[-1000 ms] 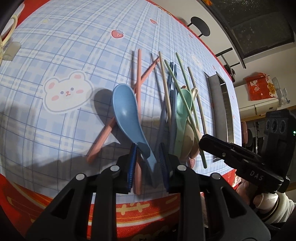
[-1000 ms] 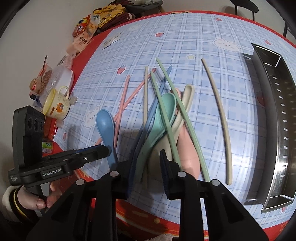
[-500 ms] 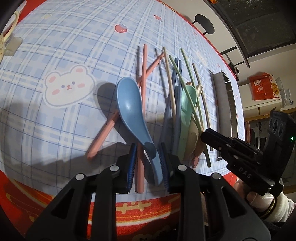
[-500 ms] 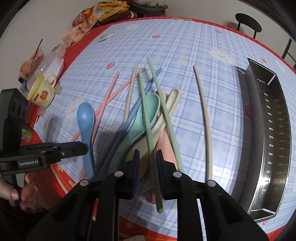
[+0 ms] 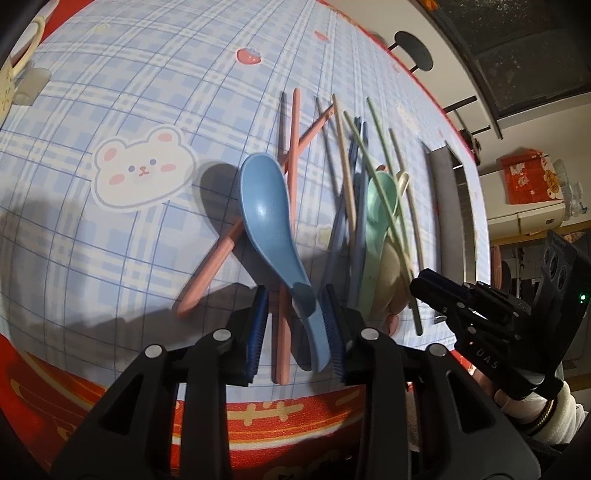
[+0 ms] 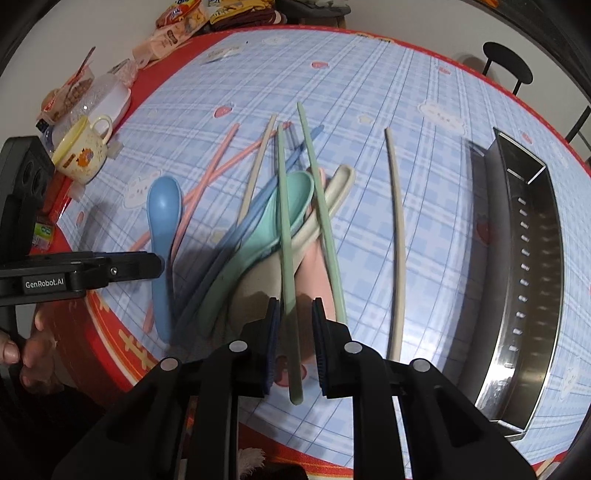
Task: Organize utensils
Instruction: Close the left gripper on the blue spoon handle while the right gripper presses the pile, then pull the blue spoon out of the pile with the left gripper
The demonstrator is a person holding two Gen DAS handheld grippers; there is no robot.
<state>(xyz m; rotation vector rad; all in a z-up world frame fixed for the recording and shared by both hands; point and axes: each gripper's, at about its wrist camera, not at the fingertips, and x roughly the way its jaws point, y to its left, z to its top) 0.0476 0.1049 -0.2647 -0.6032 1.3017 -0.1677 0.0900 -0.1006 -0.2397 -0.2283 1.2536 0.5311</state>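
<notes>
The left gripper [image 5: 295, 325] is partly open, its blue pads straddling the handle of the blue plastic spoon [image 5: 271, 218] without visibly gripping; the spoon runs lengthwise from the jaws, bowl toward frame centre. The right gripper [image 6: 294, 341], narrowly open, brackets a pale green chopstick [image 6: 286, 236] pointing to the upper middle, across the utensil pile. A long steel tray [image 6: 532, 280] lies at right.

The left gripper [image 6: 155, 264], seen from the right wrist view, carries a white label reading "GenRobot.AI" on its black body. The right gripper [image 5: 419, 286], seen from the left wrist view, bears the letters "DAS" on its black housing. Snack packet [image 6: 177, 26] print is unreadable.
</notes>
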